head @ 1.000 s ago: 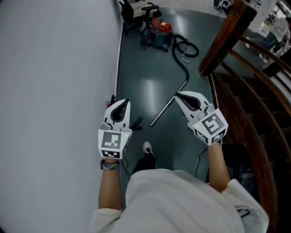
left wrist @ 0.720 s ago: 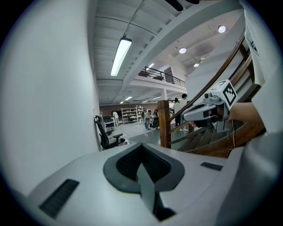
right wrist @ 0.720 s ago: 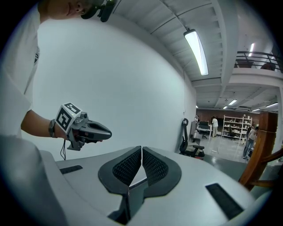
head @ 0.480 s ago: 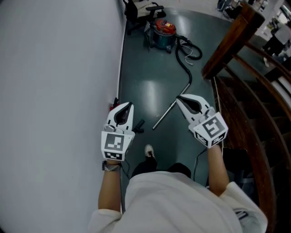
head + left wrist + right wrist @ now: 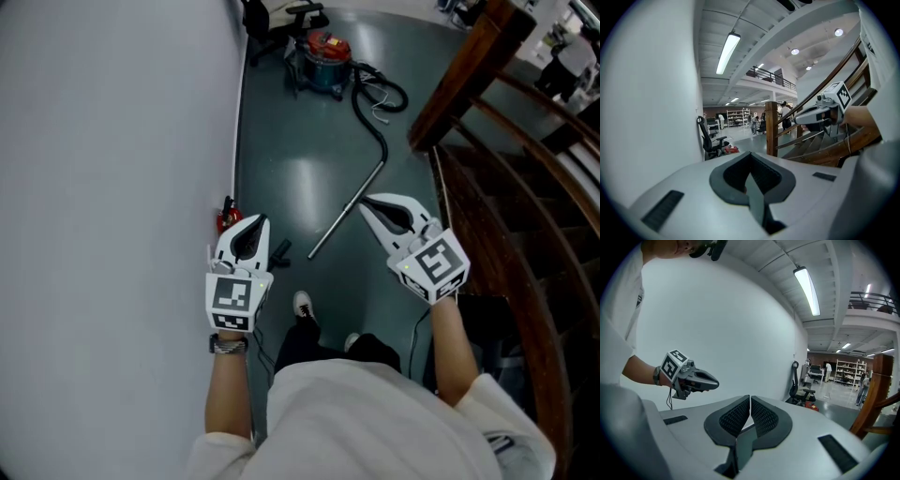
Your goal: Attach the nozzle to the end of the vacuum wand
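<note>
The white left gripper (image 5: 251, 227) and white right gripper (image 5: 368, 202) sit lower than before, jaws together and empty, because the long silver metal vacuum wand (image 5: 345, 213) and small black nozzle (image 5: 279, 252) lie unreached on the floor.

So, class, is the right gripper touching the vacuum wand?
Apart. The left gripper view shows the right gripper in mid-air, tip bare; the vacuum wand lies on the floor.

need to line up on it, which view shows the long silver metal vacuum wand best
The head view: the long silver metal vacuum wand lies in full length on the dark floor. The left gripper view and the right gripper view show none of it.
</note>
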`<state>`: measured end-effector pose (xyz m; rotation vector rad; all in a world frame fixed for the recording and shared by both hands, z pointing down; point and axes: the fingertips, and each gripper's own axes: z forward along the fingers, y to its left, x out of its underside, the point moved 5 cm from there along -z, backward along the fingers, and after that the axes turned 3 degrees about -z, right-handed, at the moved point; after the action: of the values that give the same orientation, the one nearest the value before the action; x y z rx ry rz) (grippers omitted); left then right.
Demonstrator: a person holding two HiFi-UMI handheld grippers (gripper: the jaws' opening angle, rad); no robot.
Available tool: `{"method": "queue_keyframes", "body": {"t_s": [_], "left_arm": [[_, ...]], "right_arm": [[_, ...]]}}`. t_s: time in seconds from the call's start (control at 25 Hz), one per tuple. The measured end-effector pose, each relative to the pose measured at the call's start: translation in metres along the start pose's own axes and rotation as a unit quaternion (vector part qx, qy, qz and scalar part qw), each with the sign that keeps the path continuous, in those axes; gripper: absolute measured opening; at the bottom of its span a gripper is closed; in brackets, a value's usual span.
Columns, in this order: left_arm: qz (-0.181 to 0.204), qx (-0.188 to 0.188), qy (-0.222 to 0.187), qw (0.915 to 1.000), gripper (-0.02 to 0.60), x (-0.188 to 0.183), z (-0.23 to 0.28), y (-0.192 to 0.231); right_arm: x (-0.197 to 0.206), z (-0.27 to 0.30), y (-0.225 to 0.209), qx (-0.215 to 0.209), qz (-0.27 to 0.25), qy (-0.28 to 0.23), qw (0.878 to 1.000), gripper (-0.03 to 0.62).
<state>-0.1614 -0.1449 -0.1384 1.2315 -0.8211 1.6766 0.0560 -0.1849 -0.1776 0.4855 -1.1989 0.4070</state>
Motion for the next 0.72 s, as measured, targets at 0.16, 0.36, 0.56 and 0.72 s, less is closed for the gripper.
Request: {"method": "queue_keyframes", "body": {"t_s": [0.16, 0.36, 0.56, 0.72], "left_arm": [[-0.008, -0.014, 0.001, 0.9999, -0.002, 0.011, 0.0, -0.004], [-0.006, -0.03, 0.001, 0.9995, -0.002, 0.024, 0.003, -0.006], [-0.006, -0.038, 0.005, 0.9992, -0.002, 0.044, 0.01, -0.005], [-0.007, -0.047, 0.008, 0.9989, -0.002, 0.063, 0.015, -0.002]], "right_arm": [[0.02, -0.004, -0.003, -0.004, 0.003, 0.008, 1.0, 0.029], [0.036, -0.002, -0.001, -0.019, -0.003, 0.007, 1.0, 0.029], [0.055, 0.007, -0.002, -0.029, -0.008, 0.007, 1.0, 0.029], [0.074, 0.012, 0.0, -0.031, -0.014, 0.011, 0.999, 0.029]]}}
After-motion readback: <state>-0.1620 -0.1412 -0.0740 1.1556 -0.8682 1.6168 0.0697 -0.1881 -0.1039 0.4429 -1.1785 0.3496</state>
